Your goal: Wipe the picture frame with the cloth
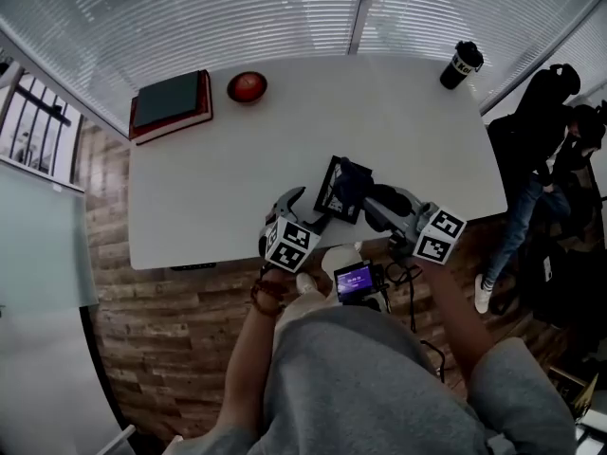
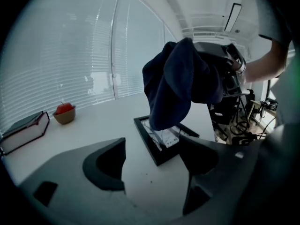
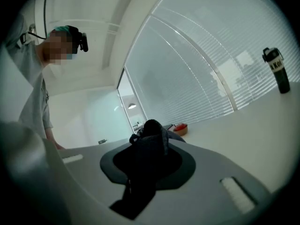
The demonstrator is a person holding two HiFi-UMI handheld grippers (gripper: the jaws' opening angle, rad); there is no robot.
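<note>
Picture frame (image 1: 332, 195) lies flat on the white surface (image 1: 218, 178), lower centre of the head view, near the front edge; dark blue cloth (image 2: 180, 86) hangs bunched over its far side in the left gripper view; can't tell if the cloth's low edge touches the glass. Right tool (image 1: 372, 200) is clamped on the cloth, fabric wadded between its jaws in the right gripper view. Left tool (image 2: 152, 162) has its jaws apart with nothing between them, low over bare surface just short of the frame's near corner. Book (image 1: 171, 102) and red bowl (image 1: 247, 86) upper left; black bottle (image 1: 461, 64) upper right.
</note>
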